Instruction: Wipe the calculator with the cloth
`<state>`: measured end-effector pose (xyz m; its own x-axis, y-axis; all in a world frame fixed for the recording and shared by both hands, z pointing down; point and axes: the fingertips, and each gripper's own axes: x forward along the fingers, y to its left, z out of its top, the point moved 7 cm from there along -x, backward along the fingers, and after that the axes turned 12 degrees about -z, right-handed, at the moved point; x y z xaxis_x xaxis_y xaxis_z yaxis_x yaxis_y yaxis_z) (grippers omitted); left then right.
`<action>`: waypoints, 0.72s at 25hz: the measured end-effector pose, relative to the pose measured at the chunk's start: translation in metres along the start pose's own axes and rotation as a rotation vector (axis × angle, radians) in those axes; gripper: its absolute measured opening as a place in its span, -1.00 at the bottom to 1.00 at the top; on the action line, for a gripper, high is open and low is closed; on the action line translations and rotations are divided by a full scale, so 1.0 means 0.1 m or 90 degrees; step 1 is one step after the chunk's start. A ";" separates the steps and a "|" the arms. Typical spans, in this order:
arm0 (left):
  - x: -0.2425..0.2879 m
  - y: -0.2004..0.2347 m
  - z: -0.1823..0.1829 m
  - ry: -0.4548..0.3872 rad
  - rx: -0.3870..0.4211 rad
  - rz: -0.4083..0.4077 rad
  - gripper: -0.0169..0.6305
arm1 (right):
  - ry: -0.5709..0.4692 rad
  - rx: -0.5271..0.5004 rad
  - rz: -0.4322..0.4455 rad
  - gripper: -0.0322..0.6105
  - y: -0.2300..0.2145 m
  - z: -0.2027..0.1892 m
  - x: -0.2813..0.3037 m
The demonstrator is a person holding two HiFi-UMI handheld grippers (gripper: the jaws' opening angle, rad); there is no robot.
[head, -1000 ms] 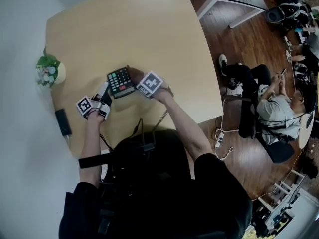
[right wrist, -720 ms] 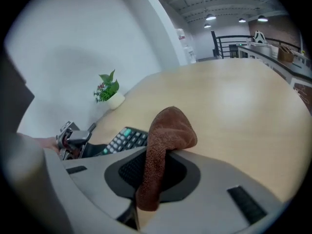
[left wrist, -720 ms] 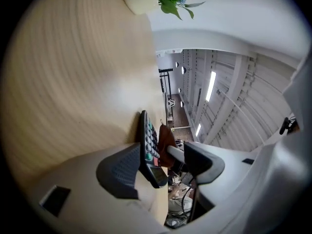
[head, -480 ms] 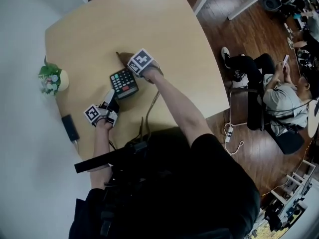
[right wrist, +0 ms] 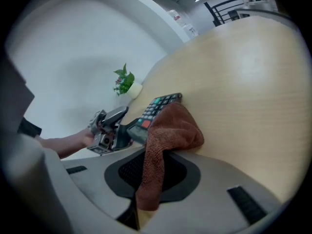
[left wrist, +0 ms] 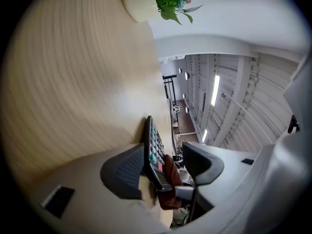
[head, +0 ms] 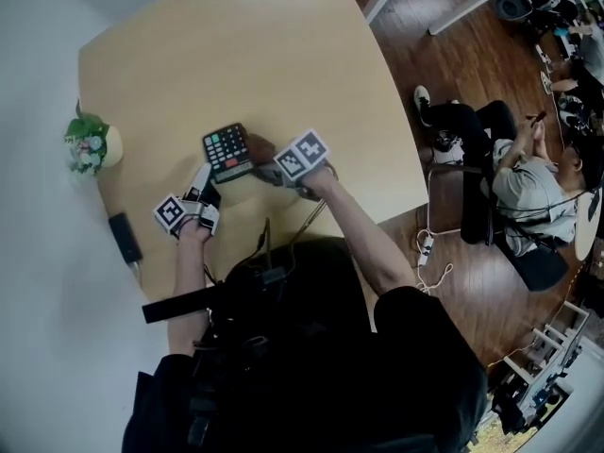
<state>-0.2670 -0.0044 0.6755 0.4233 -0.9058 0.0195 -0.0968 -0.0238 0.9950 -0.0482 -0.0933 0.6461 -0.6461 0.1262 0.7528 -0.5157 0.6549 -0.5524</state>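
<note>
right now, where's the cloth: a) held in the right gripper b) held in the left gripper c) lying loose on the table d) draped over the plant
a: the cloth hangs pinched in the right gripper, with its free end bunched against the calculator.
</note>
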 end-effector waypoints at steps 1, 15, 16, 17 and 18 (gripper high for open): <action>0.00 0.00 0.00 0.000 0.001 0.000 -0.14 | 0.011 -0.002 0.023 -0.73 0.05 -0.12 -0.05; -0.03 0.07 0.01 -0.009 -0.010 -0.016 -0.27 | -0.021 -0.167 -0.203 -0.72 -0.40 1.16 0.37; -0.03 0.06 0.00 -0.009 -0.011 -0.014 -0.27 | 0.003 -0.177 -0.199 -0.72 -0.40 1.15 0.41; -0.02 0.06 -0.01 -0.008 -0.011 -0.013 -0.27 | 0.020 -0.176 -0.188 -0.72 -0.39 1.11 0.42; -0.02 0.05 -0.01 -0.006 -0.008 -0.011 -0.27 | 0.033 -0.168 -0.173 -0.72 -0.37 1.06 0.40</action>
<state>-0.2675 -0.0021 0.6804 0.4167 -0.9091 0.0017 -0.0782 -0.0340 0.9964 -0.1146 -0.1914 0.6582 -0.4729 -0.0453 0.8800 -0.4974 0.8381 -0.2241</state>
